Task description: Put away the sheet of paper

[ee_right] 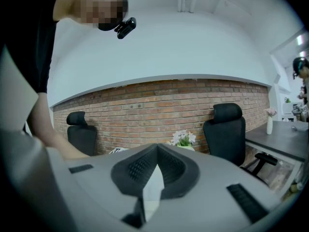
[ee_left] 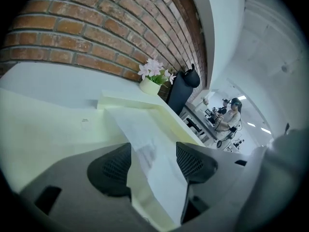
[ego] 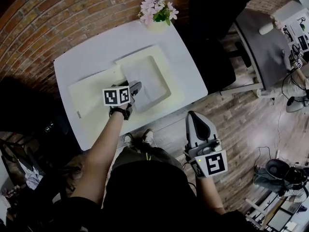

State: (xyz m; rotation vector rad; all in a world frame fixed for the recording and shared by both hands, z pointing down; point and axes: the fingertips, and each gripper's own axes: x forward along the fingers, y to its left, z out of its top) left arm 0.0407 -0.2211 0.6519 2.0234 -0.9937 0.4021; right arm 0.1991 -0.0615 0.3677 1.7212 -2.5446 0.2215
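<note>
Paper (ee_left: 145,139) lies on the folder (ee_left: 48,129) between the left gripper's (ee_left: 153,161) spread jaws; the right gripper (ee_right: 156,159), pressed together, hangs beside the table (ego: 96,47).

The paper (ego: 146,77) lies on the folder (ego: 91,103), which lies open on the table (ego: 96,50). At the table's far edge stand flowers (ego: 157,11), with a chair (ego: 212,28) to their right.
</note>
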